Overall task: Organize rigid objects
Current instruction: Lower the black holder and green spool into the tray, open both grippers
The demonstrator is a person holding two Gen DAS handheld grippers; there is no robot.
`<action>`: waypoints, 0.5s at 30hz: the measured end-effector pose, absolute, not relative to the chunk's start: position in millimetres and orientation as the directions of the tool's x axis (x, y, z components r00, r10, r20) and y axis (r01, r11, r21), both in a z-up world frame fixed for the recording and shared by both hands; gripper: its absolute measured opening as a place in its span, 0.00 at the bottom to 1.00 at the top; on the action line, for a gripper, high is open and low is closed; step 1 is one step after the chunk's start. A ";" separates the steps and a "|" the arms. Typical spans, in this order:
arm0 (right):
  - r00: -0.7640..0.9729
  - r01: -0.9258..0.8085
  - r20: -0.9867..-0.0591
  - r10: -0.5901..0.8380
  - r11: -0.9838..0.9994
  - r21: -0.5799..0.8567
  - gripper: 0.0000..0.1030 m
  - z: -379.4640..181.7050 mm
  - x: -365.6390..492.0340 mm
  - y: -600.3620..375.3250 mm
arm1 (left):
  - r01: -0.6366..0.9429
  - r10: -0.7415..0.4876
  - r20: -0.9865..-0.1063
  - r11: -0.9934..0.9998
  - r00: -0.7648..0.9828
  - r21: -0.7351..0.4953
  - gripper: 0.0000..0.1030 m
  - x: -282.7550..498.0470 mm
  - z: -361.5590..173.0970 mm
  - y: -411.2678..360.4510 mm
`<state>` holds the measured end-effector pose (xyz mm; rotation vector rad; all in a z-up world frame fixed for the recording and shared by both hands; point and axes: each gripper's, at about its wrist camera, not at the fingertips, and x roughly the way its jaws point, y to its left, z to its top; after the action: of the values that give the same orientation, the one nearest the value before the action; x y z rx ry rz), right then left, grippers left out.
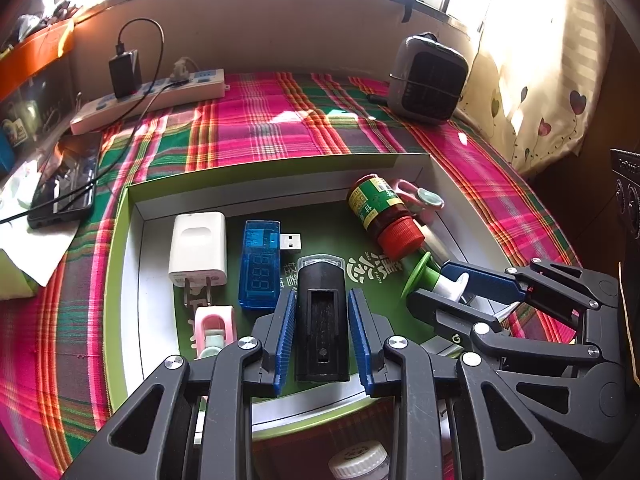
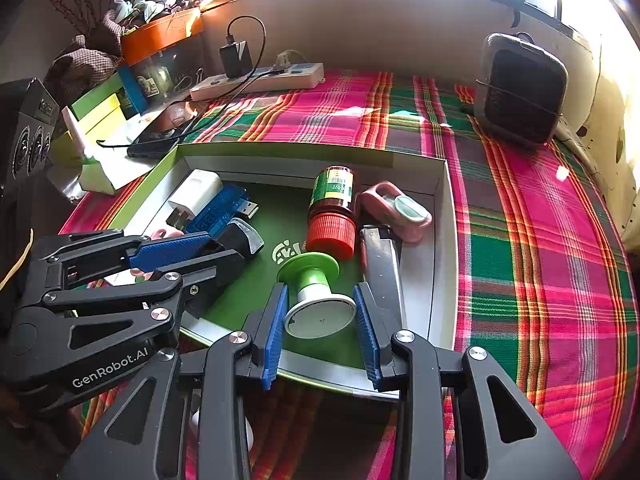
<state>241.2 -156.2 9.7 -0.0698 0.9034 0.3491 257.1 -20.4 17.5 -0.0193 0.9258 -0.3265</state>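
**me:** Both grippers are parked over the shallow box (image 1: 132, 240) on the plaid cloth (image 1: 256, 112). My left gripper (image 1: 322, 328) straddles the black stamp-like block (image 1: 320, 320), blue pads on either flank. From its own camera I can see thin slivers of gap on both sides, so I can't tell if it's actually pinching or just bracketing it.

**other:** Which way does the block run?

**me:** Long axis straight along the fingers, clear cap end pointing away from the camera toward the far wall of the box, lying flat on the green floor. It sits just beside the blue USB meter (image 1: 258, 264), which lies roughly parallel, plug pointing right. The white charger (image 1: 198, 246) is left of that, prongs toward me.

**other:** And the right one?

**me:** My right gripper (image 2: 320, 320) has the green-and-white spool thing (image 2: 316, 292) between its pads. It's lying on its side, white disc facing the camera, green flange pointing away toward the red-capped bottle (image 2: 332, 208). Same story here, contact isn't clear. The bottle's cap end points toward me, and the pink clip (image 2: 396, 208) is just to its right.
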 end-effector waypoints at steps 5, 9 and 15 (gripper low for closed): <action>0.572 -0.322 -0.776 0.265 0.943 0.085 0.34 11.1 238.8 -156.9 | 0.267 -0.285 -0.774 0.951 0.566 -0.156 0.26 253.1 21.7 -18.5; 0.578 -0.318 -0.771 0.267 0.944 0.089 0.35 13.0 234.9 -158.2 | 0.264 -0.281 -0.770 0.953 0.573 -0.151 0.26 247.5 24.5 -16.8; 0.591 -0.308 -0.760 0.271 0.946 0.098 0.37 17.8 227.4 -160.0 | 0.266 -0.279 -0.755 0.953 0.593 -0.144 0.27 234.6 32.4 -14.8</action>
<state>227.4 -160.0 17.8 -0.0454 0.8762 0.3366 234.6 -14.8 32.4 -0.0166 0.8812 -0.3171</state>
